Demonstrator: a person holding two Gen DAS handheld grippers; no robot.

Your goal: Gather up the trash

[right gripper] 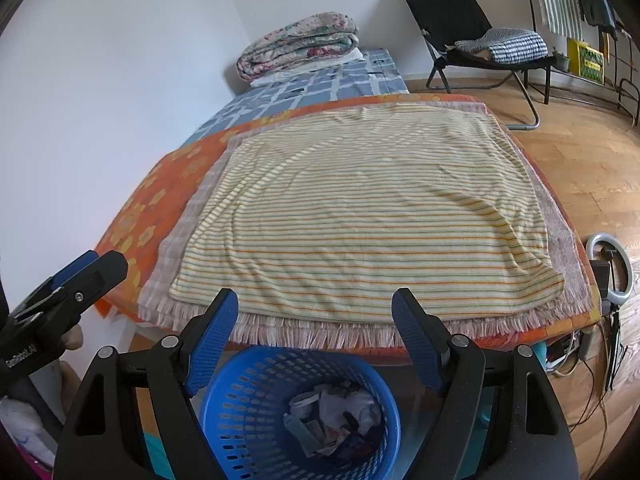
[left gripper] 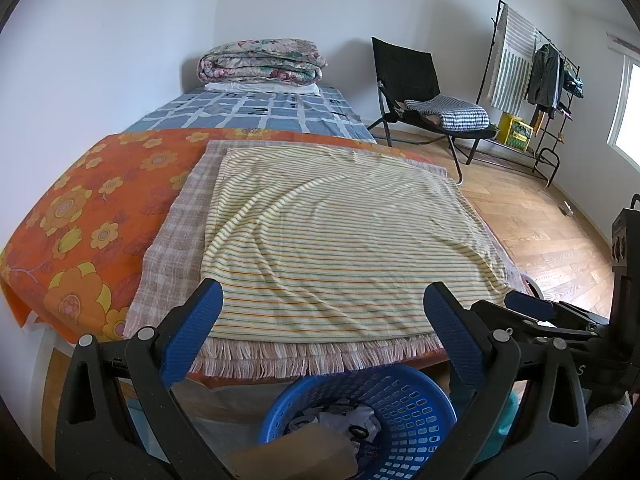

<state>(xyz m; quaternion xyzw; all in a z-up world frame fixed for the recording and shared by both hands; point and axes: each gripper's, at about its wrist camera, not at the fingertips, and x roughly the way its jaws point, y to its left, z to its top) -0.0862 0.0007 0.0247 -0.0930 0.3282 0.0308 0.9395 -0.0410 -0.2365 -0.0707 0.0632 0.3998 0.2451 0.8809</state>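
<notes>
Hovering above the blue basket (right gripper: 300,412), the right gripper (right gripper: 314,340) has its jaws spread with nothing between them; the left gripper (left gripper: 324,332), beside it, is likewise spread and empty. Judging from here, the likely slip is a stray jaw knocking the basket's rim and tipping it, since both tools hang close over it. Another risk is snagging the fringe of the checked throw (right gripper: 304,330) at the bed's edge just beyond the basket. Crumpled white paper and small wrappers (right gripper: 332,412) lie heaped inside the basket. No trash shows on the striped blanket (right gripper: 360,208) spread beyond the basket.
</notes>
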